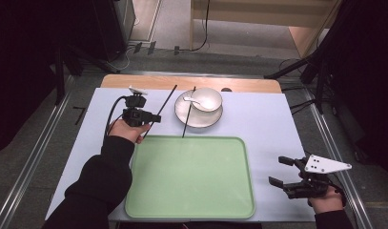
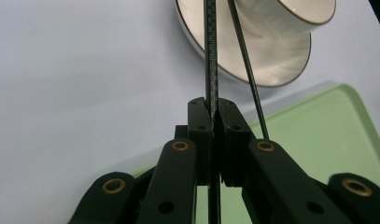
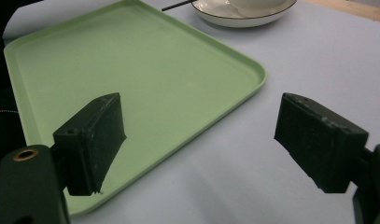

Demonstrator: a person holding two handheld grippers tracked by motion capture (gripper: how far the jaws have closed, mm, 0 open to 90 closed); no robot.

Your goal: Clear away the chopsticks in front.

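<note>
Looking down from above, we see our left gripper (image 1: 156,118) just beyond the tray's (image 1: 189,210) far left corner, its jaws clenched on one black chopstick (image 1: 166,101) that slants up and away over the pale mat (image 1: 258,119). In the left gripper view the pads (image 2: 199,122) press flat against that stick with no gap between them — it runs straight out between them toward the plate (image 2: 271,65). A second chopstick (image 1: 188,112) lies free, leaning on the plate's rim, its near end close to the tray's far edge. A bowl (image 1: 207,98) with a white spoon (image 1: 191,100) sits on the plate. Our right gripper (image 1: 282,171) hovers near the tray's right edge, jaws spread wide and grasping nothing — only mat and tray show between its pads (image 3: 92,140).
</note>
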